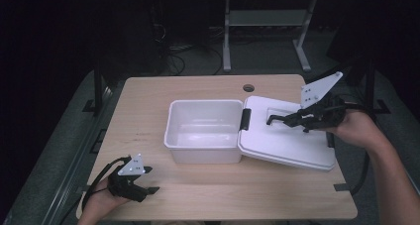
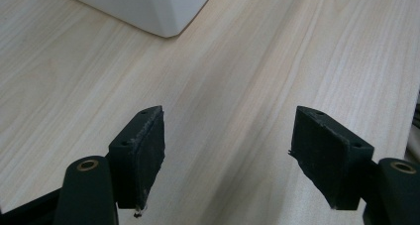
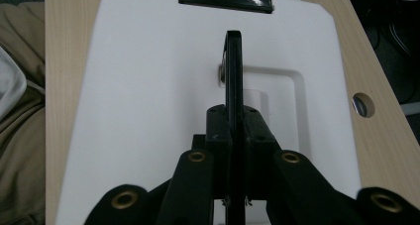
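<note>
- High view: your left gripper (image 1: 148,183) sits at about 7 o'clock on the wooden table (image 1: 208,205), near the front edge, well apart from the box.
- In the left gripper view its jaws stand wide with nothing but bare wood between them; a corner of the white box (image 2: 148,9) shows at 11 o'clock.
- At the table's centre the white box (image 1: 204,131) stands open, with nothing to be seen in it.
- Its white lid (image 1: 287,136) lies folded out towards 3 o'clock, joined to the box by a black hinge (image 1: 244,119).
- Your right gripper (image 1: 280,119) comes in from 3 o'clock above the lid.
- In the right gripper view your right gripper (image 3: 233,116) has its jaws clamped on the lid's black handle (image 3: 233,66), which stands up thin over the lid's recess.
</note>
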`<state>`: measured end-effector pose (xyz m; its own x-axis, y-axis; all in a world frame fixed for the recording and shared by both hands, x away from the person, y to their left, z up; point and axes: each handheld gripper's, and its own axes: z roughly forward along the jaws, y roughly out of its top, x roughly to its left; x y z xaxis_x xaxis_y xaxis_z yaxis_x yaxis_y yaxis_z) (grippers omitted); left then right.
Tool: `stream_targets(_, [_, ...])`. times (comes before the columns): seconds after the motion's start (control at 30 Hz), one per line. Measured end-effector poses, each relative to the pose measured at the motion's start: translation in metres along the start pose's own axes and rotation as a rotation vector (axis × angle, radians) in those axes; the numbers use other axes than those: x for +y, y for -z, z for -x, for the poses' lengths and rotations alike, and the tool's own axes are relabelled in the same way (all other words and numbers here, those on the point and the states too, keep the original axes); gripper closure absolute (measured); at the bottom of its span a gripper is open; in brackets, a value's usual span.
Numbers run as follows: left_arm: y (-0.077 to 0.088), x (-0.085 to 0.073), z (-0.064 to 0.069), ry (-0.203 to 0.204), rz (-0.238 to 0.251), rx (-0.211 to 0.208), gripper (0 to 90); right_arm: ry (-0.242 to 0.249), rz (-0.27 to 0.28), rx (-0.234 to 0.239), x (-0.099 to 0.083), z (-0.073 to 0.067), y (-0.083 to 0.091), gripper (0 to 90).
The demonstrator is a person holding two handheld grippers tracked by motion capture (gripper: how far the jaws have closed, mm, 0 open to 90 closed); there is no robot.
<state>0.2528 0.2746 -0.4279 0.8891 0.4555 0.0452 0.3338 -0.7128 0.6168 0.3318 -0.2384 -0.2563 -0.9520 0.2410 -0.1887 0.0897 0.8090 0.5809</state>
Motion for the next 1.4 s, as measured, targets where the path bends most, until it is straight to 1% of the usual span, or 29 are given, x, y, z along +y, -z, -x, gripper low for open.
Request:
stream_targets(0.23, [0.000,0.000,0.000,0.000,-0.002,0.000,28.8,0.012,0.007,0.006,0.011,0.001,-0.007,83.8])
stream_targets(0.33, [0.000,-0.001,0.000,0.000,-0.004,0.002,28.2,0.025,0.009,0.008,0.016,0.002,-0.010,83.8])
stream_targets(0.57, [-0.001,-0.002,0.000,0.006,-0.007,0.001,27.8,0.026,0.013,0.014,0.022,0.004,-0.015,83.8])
stream_targets(0.7, [-0.001,-0.002,0.000,0.003,-0.009,0.000,27.4,0.027,0.011,0.016,0.025,0.004,-0.016,83.8])
stream_targets(0.77, [-0.001,-0.001,0.001,0.004,-0.012,-0.005,27.6,0.029,0.010,0.021,0.028,0.004,-0.018,83.8])
stream_targets(1.0, [-0.001,-0.001,0.001,0.004,-0.014,-0.004,27.5,0.033,0.022,0.035,0.037,0.004,-0.021,83.8])
stream_targets(1.17, [-0.002,-0.003,0.001,0.008,-0.011,-0.004,26.9,0.037,0.006,0.046,0.045,0.005,-0.027,83.8])
stream_targets(1.4, [0.000,-0.003,0.001,0.007,-0.009,0.000,26.9,0.042,0.002,0.064,0.053,0.006,-0.038,83.8])
